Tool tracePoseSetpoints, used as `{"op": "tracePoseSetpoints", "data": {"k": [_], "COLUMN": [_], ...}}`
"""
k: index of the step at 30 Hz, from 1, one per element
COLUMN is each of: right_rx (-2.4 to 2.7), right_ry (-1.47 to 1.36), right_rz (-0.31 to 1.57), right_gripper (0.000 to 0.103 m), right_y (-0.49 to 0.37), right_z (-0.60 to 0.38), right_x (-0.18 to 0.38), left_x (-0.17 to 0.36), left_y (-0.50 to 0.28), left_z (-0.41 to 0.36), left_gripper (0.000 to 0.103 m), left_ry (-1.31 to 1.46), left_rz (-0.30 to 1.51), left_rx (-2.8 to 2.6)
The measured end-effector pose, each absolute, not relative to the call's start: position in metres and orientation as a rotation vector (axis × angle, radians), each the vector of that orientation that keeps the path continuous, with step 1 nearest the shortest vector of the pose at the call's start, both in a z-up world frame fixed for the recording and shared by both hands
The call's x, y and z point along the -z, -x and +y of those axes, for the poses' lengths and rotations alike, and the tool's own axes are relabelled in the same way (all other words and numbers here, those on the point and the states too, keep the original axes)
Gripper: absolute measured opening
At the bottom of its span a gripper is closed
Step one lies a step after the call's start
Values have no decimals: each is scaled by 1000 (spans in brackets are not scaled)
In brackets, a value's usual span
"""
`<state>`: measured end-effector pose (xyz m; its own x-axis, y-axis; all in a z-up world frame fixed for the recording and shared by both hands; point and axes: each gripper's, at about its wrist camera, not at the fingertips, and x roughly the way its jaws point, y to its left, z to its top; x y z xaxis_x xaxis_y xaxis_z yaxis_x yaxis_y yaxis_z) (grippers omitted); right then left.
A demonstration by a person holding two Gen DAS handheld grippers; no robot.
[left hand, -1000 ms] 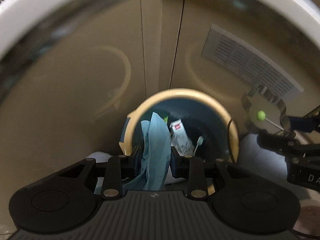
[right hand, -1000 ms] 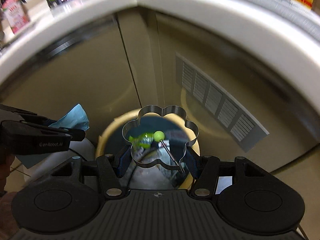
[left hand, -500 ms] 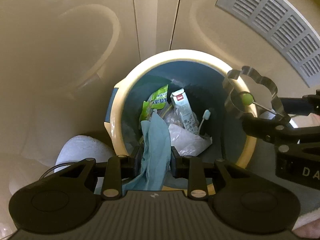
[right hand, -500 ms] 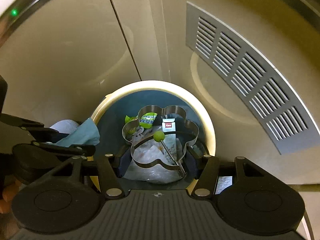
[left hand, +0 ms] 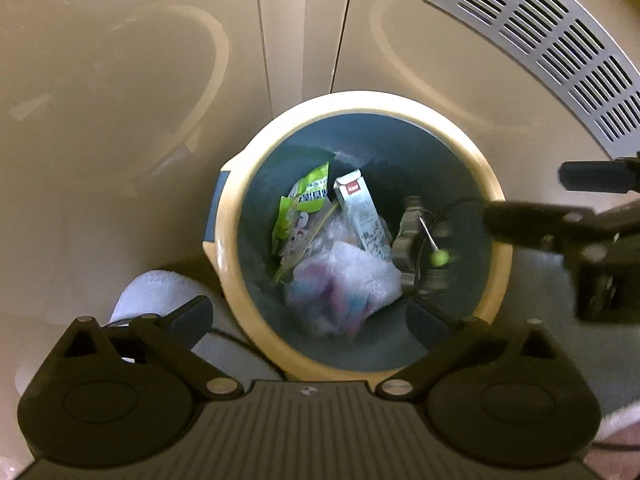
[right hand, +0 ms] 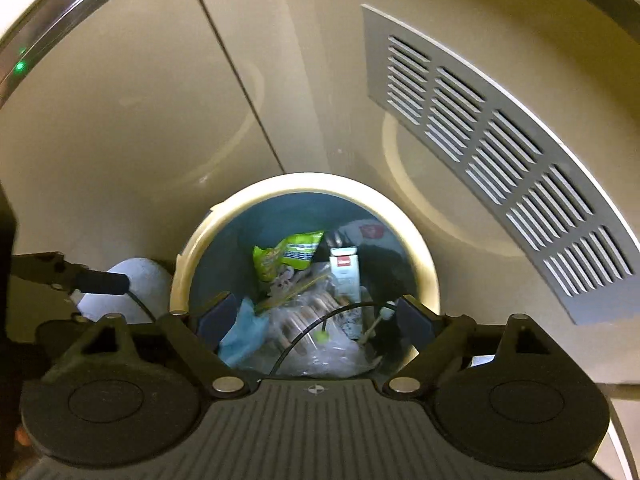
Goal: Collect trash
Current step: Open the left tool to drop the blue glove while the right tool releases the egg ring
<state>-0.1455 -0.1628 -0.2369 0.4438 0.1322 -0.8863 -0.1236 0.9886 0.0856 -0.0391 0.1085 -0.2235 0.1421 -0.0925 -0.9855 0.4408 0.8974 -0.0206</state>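
Observation:
A round bin with a cream rim (left hand: 496, 200) (right hand: 424, 248) and a blue inside stands on the floor below both grippers. In it lie a green wrapper (left hand: 300, 204) (right hand: 286, 254), a small carton (left hand: 360, 208) (right hand: 346, 276), clear plastic (left hand: 352, 276), a blue cloth (right hand: 242, 330), and the metal flower-shaped ring (left hand: 406, 240) with its green-headed pick (left hand: 438, 258) (right hand: 320, 335), blurred in motion. My left gripper (left hand: 308, 316) is open and empty above the bin. My right gripper (right hand: 316, 314) is open and empty above it too.
Beige cabinet doors (left hand: 160, 80) stand behind the bin, with a grey vent grille (left hand: 560, 48) (right hand: 500, 152) at the right. A white rounded object (left hand: 156, 300) (right hand: 140, 280) sits on the floor left of the bin.
Both grippers have opened. The blue cloth has left the left gripper and the metal ring with the pick has left the right gripper; both are now in the bin.

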Motion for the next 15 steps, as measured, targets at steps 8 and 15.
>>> {"op": "tracePoseSetpoints", "data": {"k": [8, 15], "right_rx": [-146, -199], "right_ry": [-52, -38], "right_rz": [1017, 912], "right_gripper": [89, 93], "right_y": [191, 198], "right_z": [-173, -172], "right_x": [198, 177], "left_x": [172, 149], "left_y": [68, 88], "left_z": [127, 137], "left_gripper": [103, 103], "left_ry": [-285, -254], "left_rz": [1275, 1225], "left_rx": [358, 331]}}
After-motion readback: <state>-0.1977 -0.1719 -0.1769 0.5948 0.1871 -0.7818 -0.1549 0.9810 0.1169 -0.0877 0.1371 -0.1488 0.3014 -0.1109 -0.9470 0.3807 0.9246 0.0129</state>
